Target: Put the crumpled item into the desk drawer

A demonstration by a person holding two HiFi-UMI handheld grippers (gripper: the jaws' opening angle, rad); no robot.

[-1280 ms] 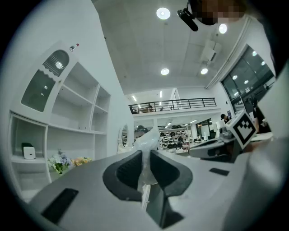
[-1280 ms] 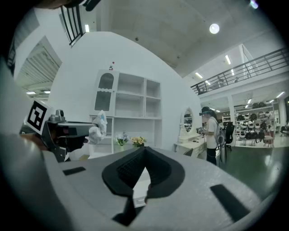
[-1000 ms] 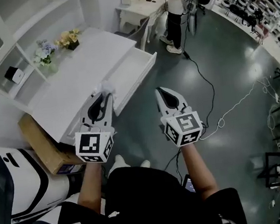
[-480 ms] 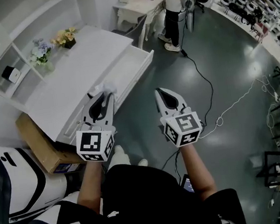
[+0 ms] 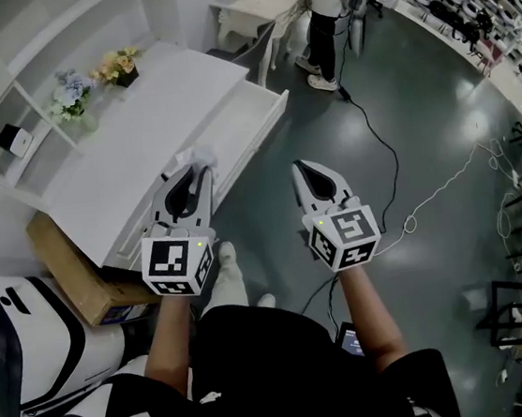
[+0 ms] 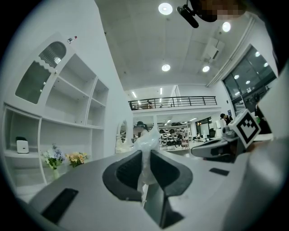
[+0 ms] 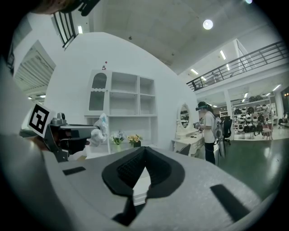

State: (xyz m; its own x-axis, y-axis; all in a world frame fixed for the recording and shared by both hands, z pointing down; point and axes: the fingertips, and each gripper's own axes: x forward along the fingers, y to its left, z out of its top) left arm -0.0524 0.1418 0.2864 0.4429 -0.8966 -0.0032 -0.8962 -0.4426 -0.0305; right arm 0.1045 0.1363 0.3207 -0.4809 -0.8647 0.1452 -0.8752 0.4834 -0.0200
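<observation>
Glossy crumpled plastic film (image 6: 147, 140), smooth white desk (image 5: 139, 137), shiny dark floor (image 5: 420, 117)

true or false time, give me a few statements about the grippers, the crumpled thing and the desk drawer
1. The left gripper is shut on the crumpled plastic item. True.
2. The desk drawer is closed. False: it stands pulled open.
3. The right gripper holds a cloth. False: its jaws are together with nothing between them.
4. Flowers stand on the white desk. True.
</observation>
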